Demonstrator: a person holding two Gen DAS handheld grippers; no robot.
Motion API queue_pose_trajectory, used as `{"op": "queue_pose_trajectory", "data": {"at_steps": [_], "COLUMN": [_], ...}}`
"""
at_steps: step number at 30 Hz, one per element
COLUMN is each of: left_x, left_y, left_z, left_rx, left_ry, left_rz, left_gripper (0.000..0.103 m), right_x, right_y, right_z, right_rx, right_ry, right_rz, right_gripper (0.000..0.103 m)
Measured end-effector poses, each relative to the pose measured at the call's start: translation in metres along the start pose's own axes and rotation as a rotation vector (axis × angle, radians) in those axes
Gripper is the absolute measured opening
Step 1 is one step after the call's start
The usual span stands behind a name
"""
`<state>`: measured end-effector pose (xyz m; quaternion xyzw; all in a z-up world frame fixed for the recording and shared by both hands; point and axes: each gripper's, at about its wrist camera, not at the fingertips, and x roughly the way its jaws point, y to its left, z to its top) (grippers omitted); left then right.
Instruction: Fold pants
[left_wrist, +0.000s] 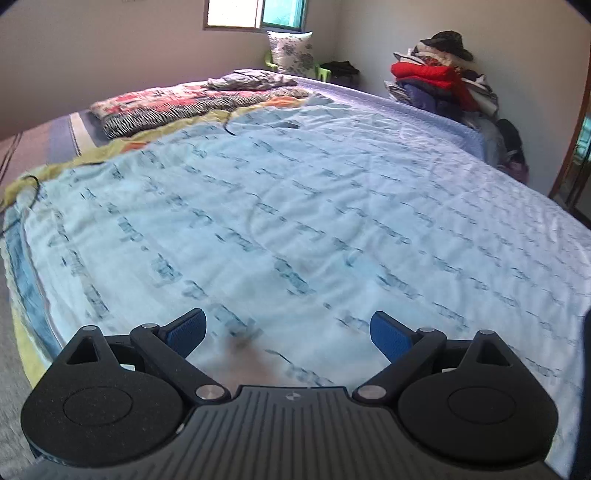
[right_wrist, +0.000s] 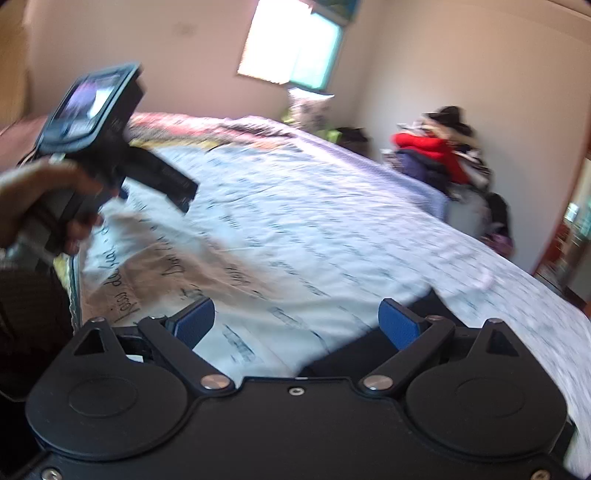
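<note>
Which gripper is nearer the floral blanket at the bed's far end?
Left. The left gripper sits ahead of the right gripper, roughly between it and the blanket. The right one hangs back at the near edge of the bed.

Both wrist views look low across the bed (left_wrist: 332, 184) toward the far window (left_wrist: 255, 14); both share the clothes pile (right_wrist: 436, 151) far right.

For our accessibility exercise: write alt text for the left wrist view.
An open left gripper with blue pads hovers over a pale blue printed bedsheet, holding nothing. A heap of clothes sits by the far wall.
</note>
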<state>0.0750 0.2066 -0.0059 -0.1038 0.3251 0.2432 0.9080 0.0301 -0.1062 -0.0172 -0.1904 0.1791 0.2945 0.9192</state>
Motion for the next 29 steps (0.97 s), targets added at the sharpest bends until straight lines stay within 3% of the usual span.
{"op": "queue_pose_trajectory", "data": {"at_steps": [5,8,12,16,20,26,29], "left_x": [0.024,0.032,0.042,0.05,0.054,0.051,0.053], "left_y": [0.017,0.017,0.012,0.003,-0.006,-0.014,-0.015], "left_z": [0.024,0.032,0.037,0.039,0.039,0.036,0.039], "left_rx": [0.0,0.003,0.015,0.043,0.06,0.07,0.072], "left_ry": [0.008,0.006,0.01,0.012,0.017,-0.049,-0.046], "left_rz": [0.079,0.094,0.093,0.092,0.083,0.092,0.098], "left_gripper": [0.097,0.097,0.097,0.097,0.097,0.098,0.098], "right_x": [0.077,0.097,0.117,0.115,0.117,0.12,0.119], "right_y": [0.018,0.026,0.035,0.034,0.028,0.026,0.026], "right_z": [0.025,0.028,0.023,0.015,0.011,0.011,0.011], "right_rx": [-0.048,-0.056,-0.091,-0.064,-0.021,0.001,0.001], "right_ry": [0.082,0.059,0.096,0.083,0.09,0.099,0.099], "right_rz": [0.166,0.223,0.259,0.26,0.274,0.288,0.288], "right_gripper": [0.097,0.097,0.097,0.103,0.103,0.103,0.103]}}
